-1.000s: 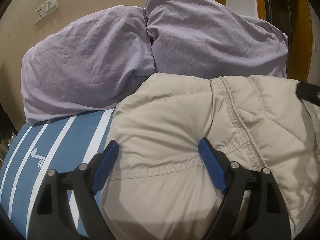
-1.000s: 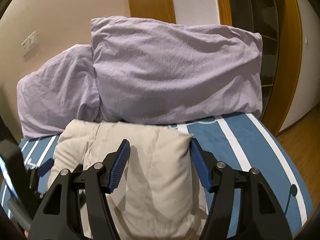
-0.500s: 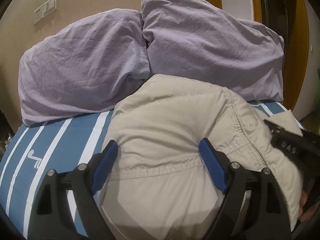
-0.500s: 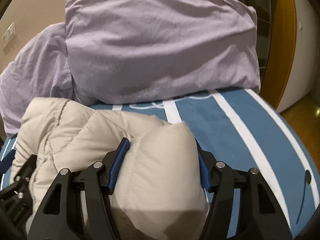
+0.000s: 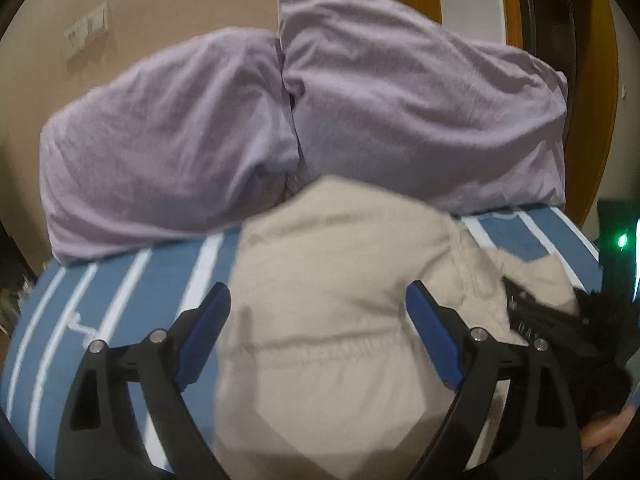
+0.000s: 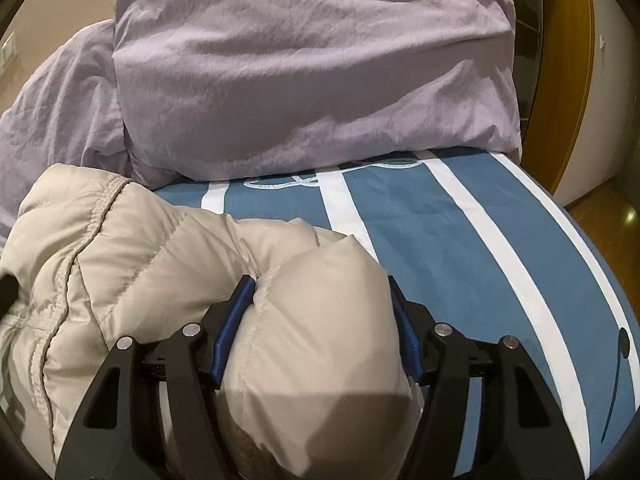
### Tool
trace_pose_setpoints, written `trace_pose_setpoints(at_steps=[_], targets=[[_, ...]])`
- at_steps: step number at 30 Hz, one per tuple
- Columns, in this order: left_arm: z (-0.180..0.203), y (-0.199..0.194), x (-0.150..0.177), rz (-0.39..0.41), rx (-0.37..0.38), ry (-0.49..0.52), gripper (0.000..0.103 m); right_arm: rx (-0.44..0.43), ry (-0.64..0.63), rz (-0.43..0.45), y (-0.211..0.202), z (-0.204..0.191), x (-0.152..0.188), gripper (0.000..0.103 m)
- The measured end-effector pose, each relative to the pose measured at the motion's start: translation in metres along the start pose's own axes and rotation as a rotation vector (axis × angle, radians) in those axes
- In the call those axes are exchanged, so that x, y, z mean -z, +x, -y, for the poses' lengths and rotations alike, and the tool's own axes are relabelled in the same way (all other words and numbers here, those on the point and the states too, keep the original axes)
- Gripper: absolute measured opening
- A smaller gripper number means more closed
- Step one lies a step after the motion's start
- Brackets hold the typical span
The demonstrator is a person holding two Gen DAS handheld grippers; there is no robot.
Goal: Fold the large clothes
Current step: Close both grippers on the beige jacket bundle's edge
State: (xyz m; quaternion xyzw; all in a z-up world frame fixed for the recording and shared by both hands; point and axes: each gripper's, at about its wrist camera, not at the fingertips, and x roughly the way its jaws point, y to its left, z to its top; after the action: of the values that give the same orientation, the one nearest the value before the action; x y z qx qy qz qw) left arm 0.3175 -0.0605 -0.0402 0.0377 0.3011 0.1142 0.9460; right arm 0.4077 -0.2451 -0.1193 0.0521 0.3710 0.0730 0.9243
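A puffy beige quilted jacket [image 5: 320, 280] lies bunched on the blue-and-white striped bed [image 5: 120, 280]. My left gripper [image 5: 318, 312] has its jaws wide apart around a thick fold of the jacket near an elastic seam. My right gripper [image 6: 322, 308] is closed on a bulging fold of the jacket [image 6: 120, 248], which fills the gap between its blue pads. The right gripper also shows at the right edge of the left wrist view [image 5: 552, 320].
Two lilac pillows [image 5: 168, 136] [image 6: 312, 64] lean against the wall at the head of the bed. The bed's right edge [image 6: 580, 240] drops to a wooden floor beside a wooden door frame [image 6: 568, 60]. A wall switch [image 5: 86, 40] is at the upper left.
Both grippers have come down and forward with the jacket, laying its top over onto the bed. The right gripper's fold now sits lower, and more striped sheet shows behind it.
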Motion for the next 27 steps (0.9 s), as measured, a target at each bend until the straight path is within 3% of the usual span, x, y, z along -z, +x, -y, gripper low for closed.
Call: trace_pose_setpoints(at_steps=[7, 9, 10, 12, 27], targets=[[0.01, -0.003, -0.027, 0.082, -0.091, 0.065, 0.092, -0.002, 0.002, 0.001, -0.001, 0.0, 0.0, 0.065], [0.012, 0.009, -0.027, 0.051, -0.101, 0.077, 0.094, -0.004, 0.004, 0.003, -0.001, 0.001, 0.0, 0.065], [0.013, 0.026, -0.022, -0.018, -0.092, 0.082, 0.094, -0.004, 0.005, 0.005, -0.001, 0.0, 0.0, 0.065], [0.013, 0.042, -0.015, -0.058, -0.087, 0.07, 0.095, 0.0, 0.003, 0.015, -0.003, 0.0, 0.0, 0.065], [0.007, 0.061, -0.002, -0.072, -0.071, 0.024, 0.101, 0.023, -0.001, 0.01, 0.0, -0.003, -0.001, 0.069]])
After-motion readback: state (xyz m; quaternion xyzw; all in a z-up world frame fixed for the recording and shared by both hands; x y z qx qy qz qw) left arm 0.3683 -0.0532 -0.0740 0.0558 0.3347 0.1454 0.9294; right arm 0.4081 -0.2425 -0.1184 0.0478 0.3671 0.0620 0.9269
